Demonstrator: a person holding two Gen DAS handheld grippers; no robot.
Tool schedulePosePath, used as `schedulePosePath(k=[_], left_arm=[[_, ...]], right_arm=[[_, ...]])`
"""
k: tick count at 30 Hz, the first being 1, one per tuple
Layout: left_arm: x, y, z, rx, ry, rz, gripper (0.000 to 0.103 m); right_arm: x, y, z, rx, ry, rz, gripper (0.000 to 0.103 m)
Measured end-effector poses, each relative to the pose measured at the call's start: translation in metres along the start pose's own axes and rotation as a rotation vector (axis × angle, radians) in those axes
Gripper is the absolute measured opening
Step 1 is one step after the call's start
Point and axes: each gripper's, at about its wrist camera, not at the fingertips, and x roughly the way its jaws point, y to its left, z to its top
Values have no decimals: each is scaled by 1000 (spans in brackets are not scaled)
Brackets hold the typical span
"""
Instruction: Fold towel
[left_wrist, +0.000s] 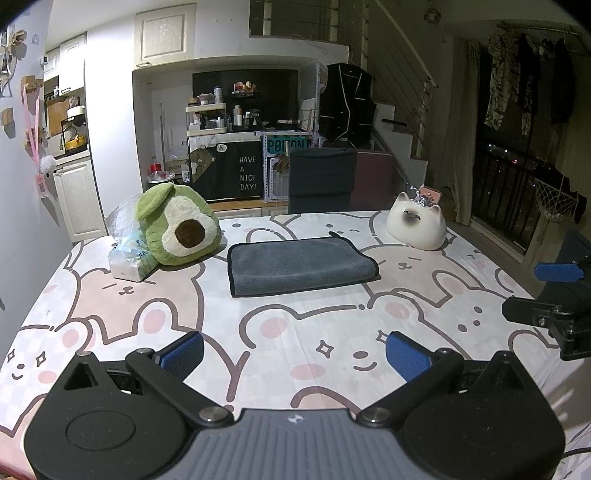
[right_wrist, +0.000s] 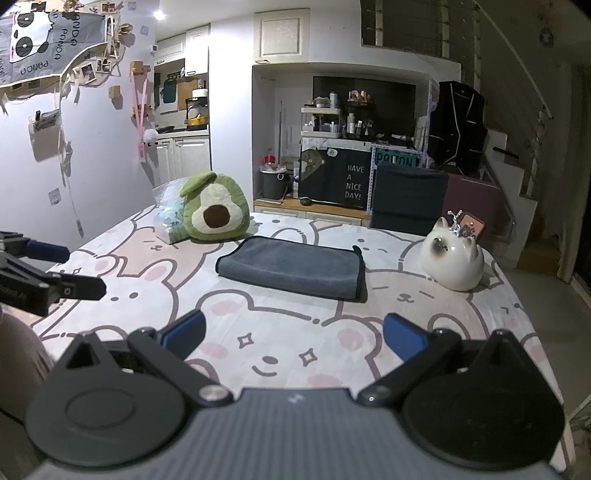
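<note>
Left wrist view shows the folded grey fluffy towel lying flat on the bunny-print tablecloth, between the green avocado plush and white cat-shaped pot, while the left gripper and right gripper both hover near with fingers wide apart, holding nothing.

"HAVE A NICE DAY!" on black curtain, "PANDA" repeated on grey wall banner, partly hidden teal sign
</note>
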Motion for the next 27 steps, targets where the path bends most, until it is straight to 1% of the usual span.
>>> schedulePosePath(k=[27], left_arm=[[-1,0,0,1,0,1,103]], right_arm=[[1,1,-1,3,1,6,103]])
